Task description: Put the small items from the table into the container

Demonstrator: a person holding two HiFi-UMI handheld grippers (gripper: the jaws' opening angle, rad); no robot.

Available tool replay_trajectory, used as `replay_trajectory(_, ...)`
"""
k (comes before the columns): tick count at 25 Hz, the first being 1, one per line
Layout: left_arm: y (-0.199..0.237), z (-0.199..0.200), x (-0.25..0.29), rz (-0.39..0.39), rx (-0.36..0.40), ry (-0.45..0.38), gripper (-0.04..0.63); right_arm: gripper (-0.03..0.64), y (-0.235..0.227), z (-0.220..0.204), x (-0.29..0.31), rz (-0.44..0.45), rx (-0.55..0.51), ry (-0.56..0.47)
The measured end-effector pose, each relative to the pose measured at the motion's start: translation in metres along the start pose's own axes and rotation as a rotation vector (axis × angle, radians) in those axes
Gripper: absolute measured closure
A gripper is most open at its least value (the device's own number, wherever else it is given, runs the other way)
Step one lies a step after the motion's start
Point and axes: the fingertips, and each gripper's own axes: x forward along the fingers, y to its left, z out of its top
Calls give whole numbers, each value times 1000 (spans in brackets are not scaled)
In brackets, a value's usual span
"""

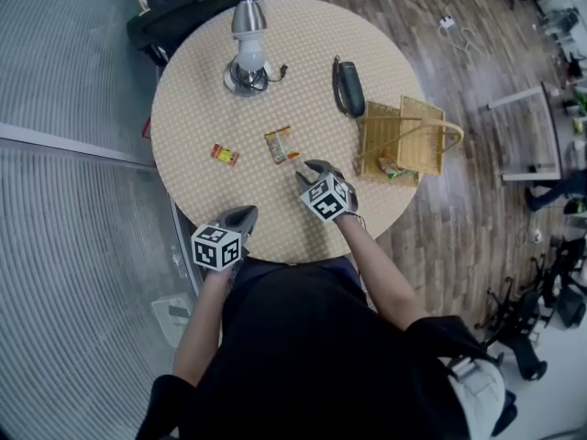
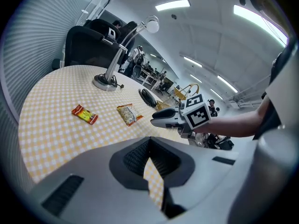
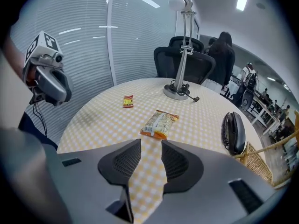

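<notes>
Now, line up on the snack packet (image 1: 282,144) on the worktop (image 1: 183,108).
Your left hand-held gripper (image 1: 242,214) waits with jaws together, empty, the red sachet (image 1: 225,155) beyond it. Your right hand-held gripper (image 1: 314,166) is opening, nothing between its jaws yet; straddle the packet's short end, close firmly, then carry right to the wicker basket (image 1: 422,117).

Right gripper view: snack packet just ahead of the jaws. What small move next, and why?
Probably ease the right gripper forward and down until its jaws straddle the orange snack packet. The jaws are opening with nothing between them, and the packet lies flat on the table just past their tips, roughly in line.
</notes>
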Motion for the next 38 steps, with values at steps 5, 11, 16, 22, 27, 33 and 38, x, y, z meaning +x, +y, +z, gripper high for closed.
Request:
replay_trajectory(5,13,2,-4,-25,24,38,592,446,-8,12,24,-21,46,15)
replay_trajectory(11,24,4,-10,-34,37,56,592,366,-17,19,55,-38,127,33)
replay_trajectory(16,30,-6,-16,-28,24,75,592,336,-19,25,73,-41,116,55)
replay_trajectory(22,35,-12,-20,-16,-3,74,592,338,-22,26,86,-49,60,84)
replay_trajectory(27,40,-10,-20,-9,-6,69,592,401,-15,32,87,-34,3,78)
replay_trajectory(33,36,-5,-18,-16,1,59,592,460,-10,34,82,-25,-36,76)
replay_trajectory(38,32,-2,-15,-21,13,57,592,476,-11,33,73,-26,-21,59)
